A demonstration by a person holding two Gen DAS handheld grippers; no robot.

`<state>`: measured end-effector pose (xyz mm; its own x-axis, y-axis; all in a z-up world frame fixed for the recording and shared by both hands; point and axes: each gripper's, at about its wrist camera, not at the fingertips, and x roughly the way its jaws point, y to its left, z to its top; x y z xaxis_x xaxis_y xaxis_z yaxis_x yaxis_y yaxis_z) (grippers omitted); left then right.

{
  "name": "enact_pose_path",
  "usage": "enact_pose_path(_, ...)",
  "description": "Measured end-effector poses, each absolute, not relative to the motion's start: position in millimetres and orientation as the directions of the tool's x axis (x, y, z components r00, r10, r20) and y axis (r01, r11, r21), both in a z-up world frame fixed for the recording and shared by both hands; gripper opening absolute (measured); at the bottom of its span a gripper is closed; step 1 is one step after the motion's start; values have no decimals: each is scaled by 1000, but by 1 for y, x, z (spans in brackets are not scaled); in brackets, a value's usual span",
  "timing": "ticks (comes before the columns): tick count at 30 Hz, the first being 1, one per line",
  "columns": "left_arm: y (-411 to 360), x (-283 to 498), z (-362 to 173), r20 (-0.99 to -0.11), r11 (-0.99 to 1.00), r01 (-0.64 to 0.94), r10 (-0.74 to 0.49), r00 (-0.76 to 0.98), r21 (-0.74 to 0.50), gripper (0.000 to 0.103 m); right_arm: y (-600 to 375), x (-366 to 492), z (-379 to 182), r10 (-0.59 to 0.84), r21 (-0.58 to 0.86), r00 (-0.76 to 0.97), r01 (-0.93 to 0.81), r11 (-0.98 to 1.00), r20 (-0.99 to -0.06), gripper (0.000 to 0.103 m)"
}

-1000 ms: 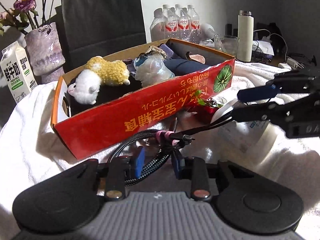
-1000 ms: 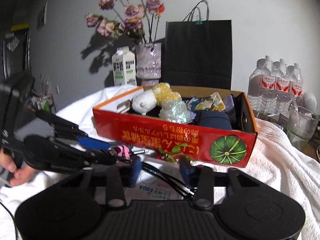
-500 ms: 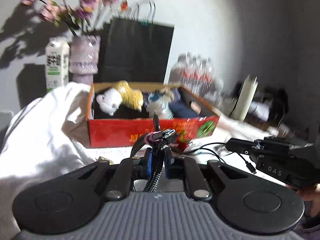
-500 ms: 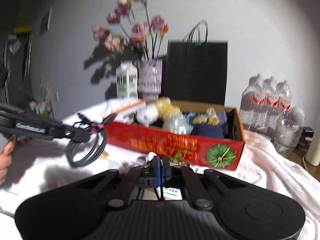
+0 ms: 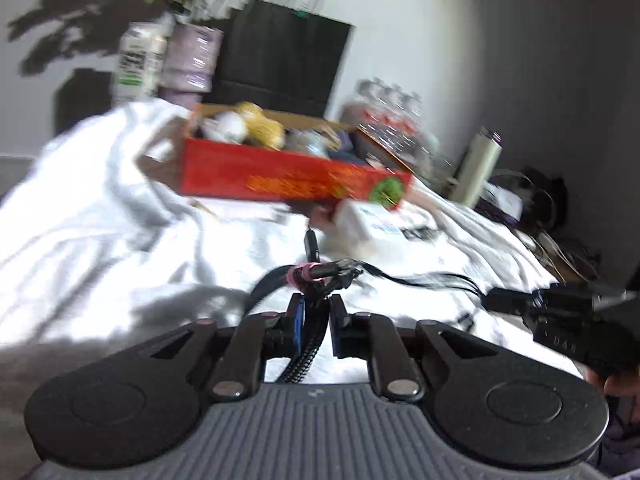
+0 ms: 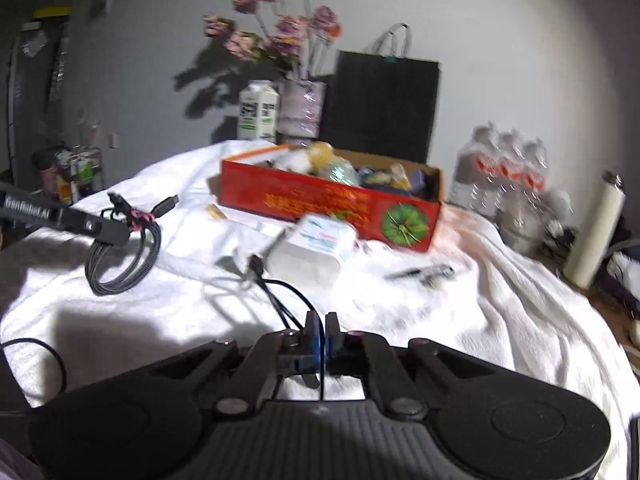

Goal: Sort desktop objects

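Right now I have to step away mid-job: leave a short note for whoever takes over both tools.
Left tool: shut on the braided cable bundle, held up off the white cloth.
Right tool: shut on a thin black cable, whose plug end rests on the cloth.
Red box: at the back, already holding soft toys and other bits.
Left out on the cloth: white packet, pen, small scraps by the box.
Left to do: put both cables away, then the loose items.
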<state>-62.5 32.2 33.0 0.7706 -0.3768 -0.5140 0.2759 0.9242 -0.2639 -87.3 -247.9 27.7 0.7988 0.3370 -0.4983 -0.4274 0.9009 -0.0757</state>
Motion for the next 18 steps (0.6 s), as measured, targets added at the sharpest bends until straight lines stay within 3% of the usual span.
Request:
enact_pose_path(2,21,-56,25,-521,925,285,-376,766,-250,15,-251,-88,32,376,-32,791,-445,895,-482,16)
enact_pose_path(5,17,-49,18,-524,933,253,-353,775,-255,15,-244,-82,47,458,14,781,-500,866,-424,36)
enact_pose_path(8,30,-47,25,-493,928,216,-347,798,-304,15,-223,-49,60,505,28,764,-541,841,-401,39)
enact_pose_path(12,62,-45,40,-450,930,141,-292,844,-338,13,-182,32,58,562,158,676,-563,811,-476,38)
enact_pose_path(18,91,-30,39,-454,932,73,-241,858,-356,15,-105,129,28,375,48,583,-498,866,-721,38)
